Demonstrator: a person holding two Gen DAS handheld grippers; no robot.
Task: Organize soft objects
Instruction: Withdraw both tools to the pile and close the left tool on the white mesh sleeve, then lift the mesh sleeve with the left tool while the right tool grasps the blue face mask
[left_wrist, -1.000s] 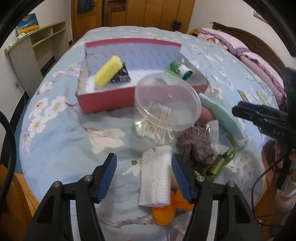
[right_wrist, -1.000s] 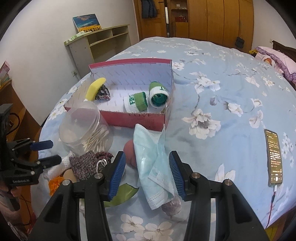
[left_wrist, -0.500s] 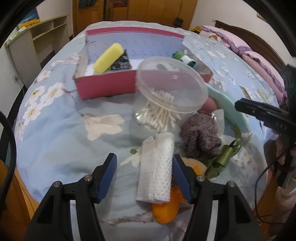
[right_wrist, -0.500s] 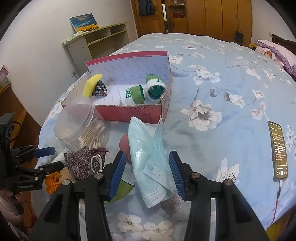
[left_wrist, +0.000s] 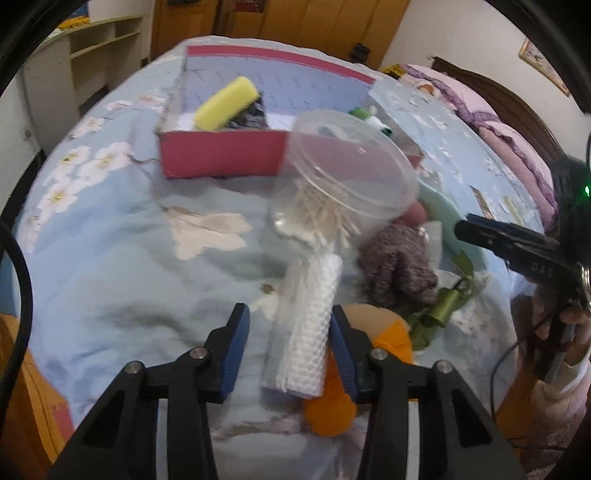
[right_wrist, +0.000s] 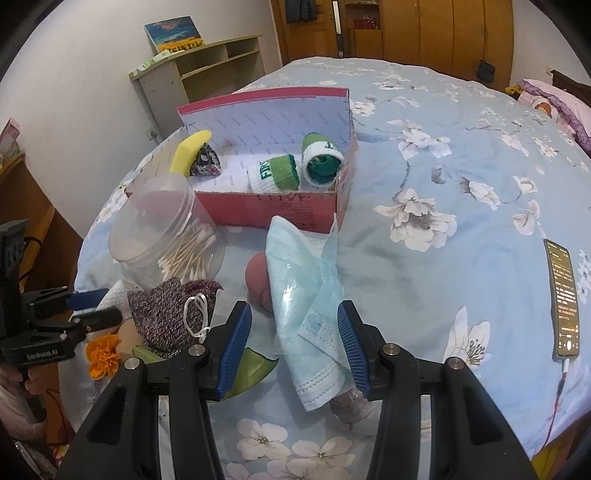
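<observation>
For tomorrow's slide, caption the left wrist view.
Left gripper closing around a white mesh roll on the bed.

Colours on the bed, both wrist views

Bedspread (right_wrist: 461, 155) pale blue, white flower print. Box (right_wrist: 295, 212) red outside, lilac-white inside. Sponge (left_wrist: 226, 103) yellow. Face mask (right_wrist: 306, 295) light blue. Cloth roll (left_wrist: 310, 332) white, honeycomb texture. Knit pouch (left_wrist: 395, 266) speckled maroon-grey. Wristbands (right_wrist: 295, 168) white and green. Gripper pads blue.

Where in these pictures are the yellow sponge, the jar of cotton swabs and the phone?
yellow sponge (left_wrist: 226, 104), left wrist view, middle of its top face.
jar of cotton swabs (right_wrist: 166, 236), right wrist view, clear side wall.
phone (right_wrist: 563, 299), right wrist view, middle of its lit screen.
</observation>
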